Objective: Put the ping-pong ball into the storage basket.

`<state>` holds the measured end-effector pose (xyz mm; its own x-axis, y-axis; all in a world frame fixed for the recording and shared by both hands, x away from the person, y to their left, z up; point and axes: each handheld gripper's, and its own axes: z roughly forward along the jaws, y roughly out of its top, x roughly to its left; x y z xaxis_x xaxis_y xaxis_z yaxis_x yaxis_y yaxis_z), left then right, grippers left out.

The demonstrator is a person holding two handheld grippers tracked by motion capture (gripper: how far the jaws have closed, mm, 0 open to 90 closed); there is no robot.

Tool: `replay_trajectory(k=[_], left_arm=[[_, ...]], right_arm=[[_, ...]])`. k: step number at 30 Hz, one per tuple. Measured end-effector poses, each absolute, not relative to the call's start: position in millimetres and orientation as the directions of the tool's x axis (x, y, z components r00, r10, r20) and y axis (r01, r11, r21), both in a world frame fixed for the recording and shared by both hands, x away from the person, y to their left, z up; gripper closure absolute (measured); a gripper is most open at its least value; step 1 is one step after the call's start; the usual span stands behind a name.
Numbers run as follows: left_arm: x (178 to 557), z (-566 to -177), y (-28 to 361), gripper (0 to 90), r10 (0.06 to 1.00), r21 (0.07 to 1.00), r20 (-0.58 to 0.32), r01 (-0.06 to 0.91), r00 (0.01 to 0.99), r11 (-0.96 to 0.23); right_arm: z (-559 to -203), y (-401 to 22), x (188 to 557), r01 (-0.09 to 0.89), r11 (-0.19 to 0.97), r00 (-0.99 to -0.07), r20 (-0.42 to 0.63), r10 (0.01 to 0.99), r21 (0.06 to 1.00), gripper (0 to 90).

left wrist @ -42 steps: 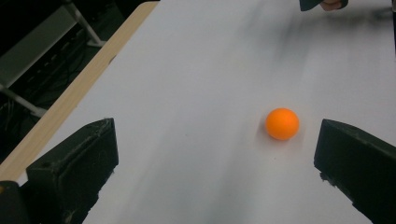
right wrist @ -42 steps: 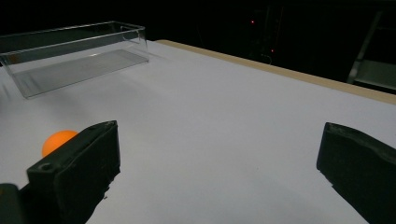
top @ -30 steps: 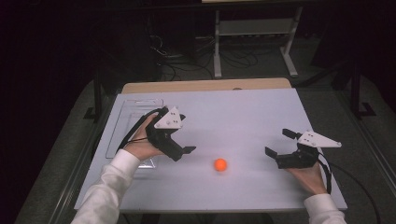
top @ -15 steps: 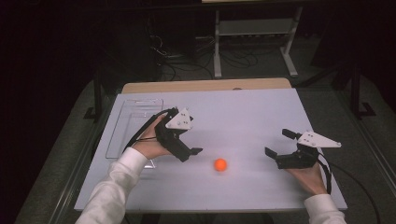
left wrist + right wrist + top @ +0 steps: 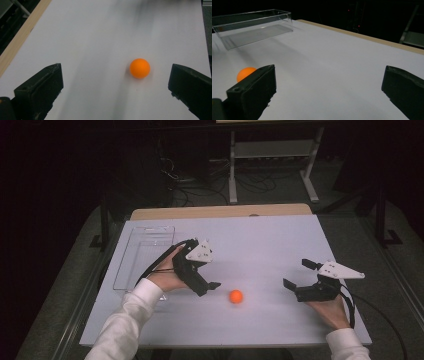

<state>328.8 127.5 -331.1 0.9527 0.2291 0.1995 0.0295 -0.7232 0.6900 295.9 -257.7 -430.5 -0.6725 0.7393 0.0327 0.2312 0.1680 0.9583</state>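
A: Where is the orange ball [image 5: 236, 296] found?

B: It is seen lying on the white table top [image 5: 260, 240], toward the near edge and roughly midway across. The left gripper [image 5: 212, 285] is placed just beside it, on its left in the high view, without touching it. In the left gripper view the ball [image 5: 139, 68] is framed between the two jaws, nearer the right-hand one, a little ahead of the tips.

A: How are the grippers set?

B: The left gripper's jaws are spread wide, and nothing is held. The right gripper [image 5: 298, 275] is likewise spread wide and empty, and is kept well apart from the ball, near the table's right side. In its own view the ball [image 5: 245, 73] is partly covered by one jaw.

A: What room is left for moving?

B: Bare surface is seen all round the ball, and a broad open stretch lies between the two grippers. A clear plastic tray [image 5: 131, 255] is set along the table's left edge, behind the left hand. A wooden strip [image 5: 220, 212] is seen along the far edge, and the floor beyond is dark.

A: Can any writing or brand be read?

B: None can be made out on the ball, the tray or the grippers.
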Motion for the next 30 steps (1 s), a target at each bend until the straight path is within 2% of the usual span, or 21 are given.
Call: replay_trajectory(k=[30], left_arm=[[334, -349, 104, 0.0, 0.196, 0.637, 0.163, 0.049, 0.967, -0.769]], right_arm=[[-431, -258, 296, 0.235, 0.170, -0.674, 0.034, 0.738, 0.957, 0.0]])
